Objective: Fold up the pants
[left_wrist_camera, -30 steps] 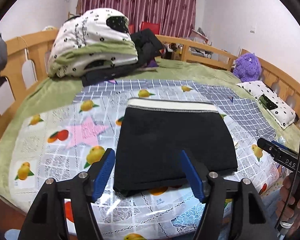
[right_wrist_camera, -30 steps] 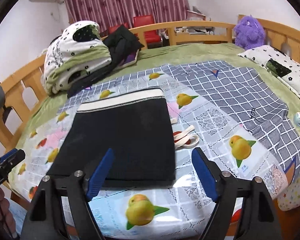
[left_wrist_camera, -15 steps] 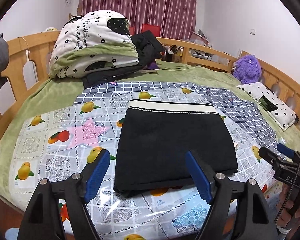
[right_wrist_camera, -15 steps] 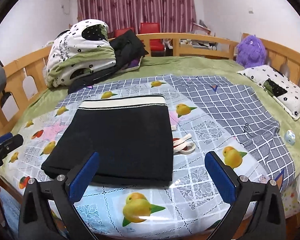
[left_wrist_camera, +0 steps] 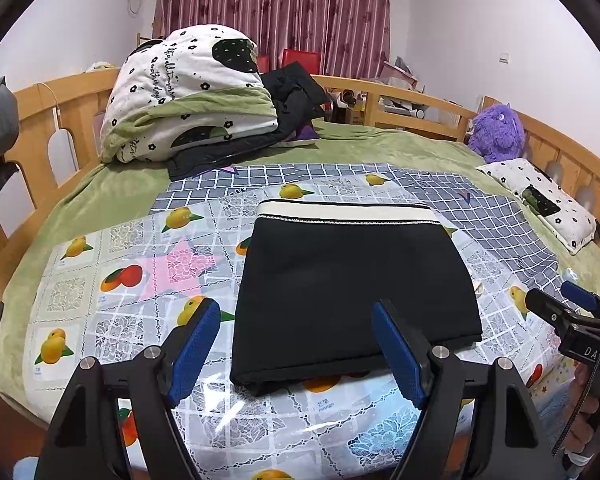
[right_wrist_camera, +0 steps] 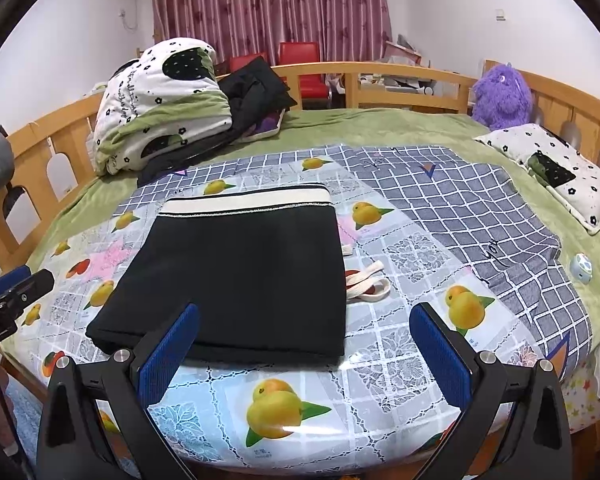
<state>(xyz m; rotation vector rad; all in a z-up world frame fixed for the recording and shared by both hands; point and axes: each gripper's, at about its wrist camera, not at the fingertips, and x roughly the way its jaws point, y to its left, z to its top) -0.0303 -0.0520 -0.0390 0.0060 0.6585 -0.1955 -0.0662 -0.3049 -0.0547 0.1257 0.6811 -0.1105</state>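
Observation:
The black pants (left_wrist_camera: 352, 280) lie folded into a flat rectangle on the fruit-print plastic cloth (left_wrist_camera: 112, 280), with the white waistband at the far edge. They also show in the right wrist view (right_wrist_camera: 244, 272). My left gripper (left_wrist_camera: 296, 352) is open and empty, held back above the near edge of the pants. My right gripper (right_wrist_camera: 304, 356) is open wide and empty, just in front of the pants' near right corner. Each gripper's tip shows at the edge of the other's view.
A folded white-and-green quilt (left_wrist_camera: 188, 96) and dark clothes (left_wrist_camera: 296, 92) lie at the back left. A grey checked cloth (right_wrist_camera: 480, 216), a pillow (right_wrist_camera: 556, 172) and a purple plush toy (right_wrist_camera: 500, 96) sit on the right. White straps (right_wrist_camera: 364, 284) lie beside the pants. Wooden rails (left_wrist_camera: 32, 128) ring the bed.
Both grippers have drawn back and up from the pants, and the right one has opened wider. The pants have not moved.

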